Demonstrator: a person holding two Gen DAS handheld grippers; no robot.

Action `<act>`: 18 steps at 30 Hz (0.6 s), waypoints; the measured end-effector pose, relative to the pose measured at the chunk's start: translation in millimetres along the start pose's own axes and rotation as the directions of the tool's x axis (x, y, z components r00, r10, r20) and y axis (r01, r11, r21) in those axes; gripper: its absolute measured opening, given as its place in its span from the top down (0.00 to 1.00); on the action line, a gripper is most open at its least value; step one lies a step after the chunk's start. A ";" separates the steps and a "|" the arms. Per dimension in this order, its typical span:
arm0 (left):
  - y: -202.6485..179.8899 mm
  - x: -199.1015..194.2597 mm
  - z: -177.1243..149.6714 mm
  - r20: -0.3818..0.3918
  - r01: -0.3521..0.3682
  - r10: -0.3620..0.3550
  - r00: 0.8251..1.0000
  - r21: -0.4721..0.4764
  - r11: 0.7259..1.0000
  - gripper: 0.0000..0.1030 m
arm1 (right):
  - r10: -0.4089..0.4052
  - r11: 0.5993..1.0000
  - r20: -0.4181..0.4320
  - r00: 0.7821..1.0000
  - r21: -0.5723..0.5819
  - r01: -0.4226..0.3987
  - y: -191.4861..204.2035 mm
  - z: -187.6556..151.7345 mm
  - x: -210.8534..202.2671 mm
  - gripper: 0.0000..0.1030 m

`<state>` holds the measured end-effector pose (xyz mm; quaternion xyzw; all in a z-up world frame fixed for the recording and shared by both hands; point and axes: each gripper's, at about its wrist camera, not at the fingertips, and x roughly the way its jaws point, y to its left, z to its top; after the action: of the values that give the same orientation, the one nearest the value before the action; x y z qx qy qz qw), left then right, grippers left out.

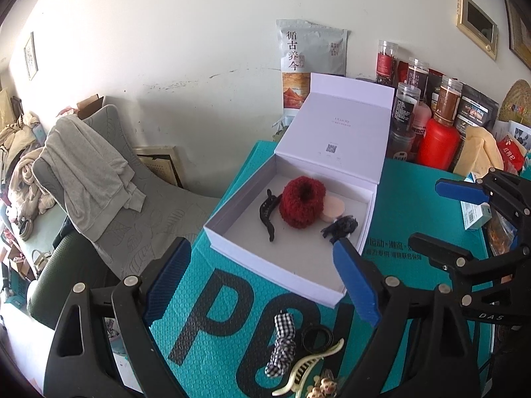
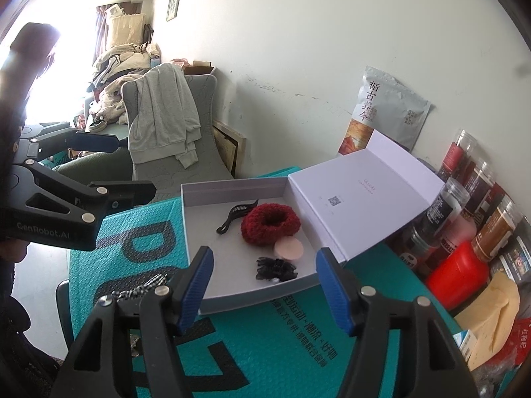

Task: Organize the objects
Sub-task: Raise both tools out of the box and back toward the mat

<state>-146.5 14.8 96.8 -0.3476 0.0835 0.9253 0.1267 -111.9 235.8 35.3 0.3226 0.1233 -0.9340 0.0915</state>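
We had four hair pieces in the white box (image 1: 232, 219), scrunchie (image 1: 301, 203) included; the checked bow (image 1: 282, 345) and cream clip (image 1: 308, 369) waited outside. Left gripper (image 1: 262, 285) and right gripper (image 2: 265, 285) were both spread and empty.

the box (image 1: 292, 265) looks like smooth matt white card. the scrunchie (image 1: 301, 203) is fuzzy red cloth. the mat (image 1: 212, 315) is teal with a dimpled, bubbly texture. the jars (image 1: 406, 107) are clear glossy plastic. claw pads (image 1: 356, 280) are ribbed blue rubber.
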 end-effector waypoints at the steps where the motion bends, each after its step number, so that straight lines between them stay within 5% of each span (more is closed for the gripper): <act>1: 0.4 -1.9 -4.7 -0.004 0.000 0.000 1.000 -0.001 1.000 0.16 | 0.003 1.000 -0.001 1.000 0.001 -0.003 2.9 -3.0 -1.0 0.37; 18: -0.8 -13.1 -85.3 -0.082 0.028 -0.031 0.996 -0.030 0.999 0.16 | 0.071 0.997 -0.071 0.995 0.023 -0.070 44.8 -56.5 -1.1 0.37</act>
<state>-83.7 -7.4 41.9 -0.3885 0.0703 0.9092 0.1319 -67.0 209.6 -14.7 0.3611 0.1054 -0.9192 0.1167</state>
